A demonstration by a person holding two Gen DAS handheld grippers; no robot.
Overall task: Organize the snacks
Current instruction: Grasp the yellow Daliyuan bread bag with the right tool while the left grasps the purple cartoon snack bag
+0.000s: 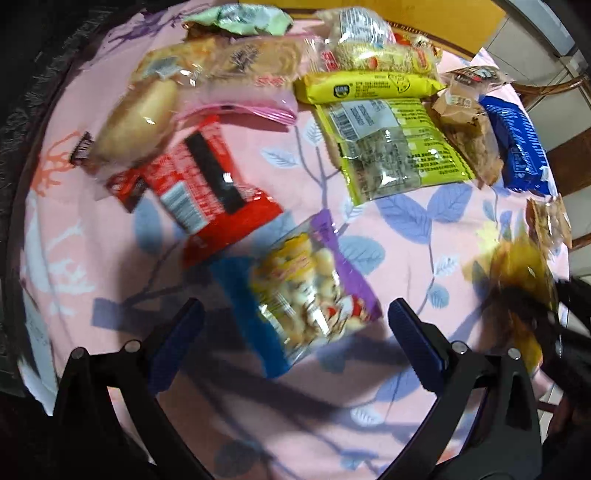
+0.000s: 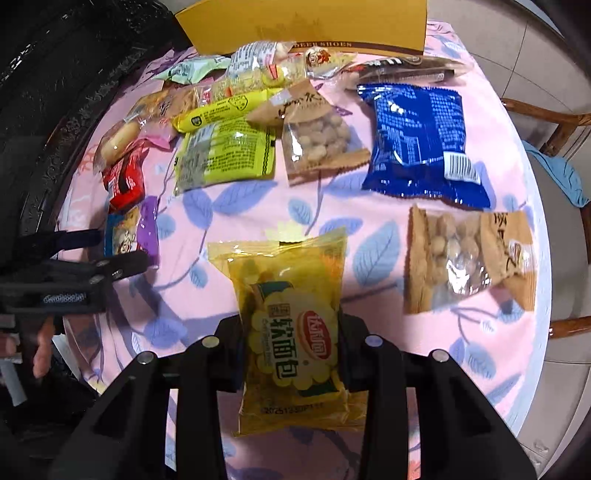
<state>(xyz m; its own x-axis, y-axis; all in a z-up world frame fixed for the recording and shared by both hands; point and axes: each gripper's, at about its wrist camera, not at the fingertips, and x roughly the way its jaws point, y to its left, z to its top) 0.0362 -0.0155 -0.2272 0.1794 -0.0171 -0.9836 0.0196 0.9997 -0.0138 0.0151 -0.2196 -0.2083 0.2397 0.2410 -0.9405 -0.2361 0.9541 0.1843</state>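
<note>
1. Two grippers over the snacks: my right gripper (image 2: 291,332) is clamped on the yellow bread packet (image 2: 291,317), a black finger pressing each side of it.
2. That packet hangs upright between my fingers above the pink leaf-print tablecloth (image 2: 236,206), its top seal pointing away from me.
3. My left gripper (image 1: 295,332) stands wide, blue pads (image 1: 413,343) well apart, pinching nothing.
4. Between and just ahead of those pads lies the purple-edged packet (image 1: 306,284), flat on the cloth; it looks blurred.
5. Beyond it, a red packet (image 1: 207,188) sits to the left and a green seed packet (image 1: 391,147) to the right.
6. From the right wrist view, a blue packet (image 2: 421,144) lies beyond the bread, with a brown nut packet (image 2: 469,258) nearer on the right and another nut packet (image 2: 317,140) between the blue and green ones.
7. Further back, more snacks crowd in front of a yellow box (image 2: 303,22).
</note>
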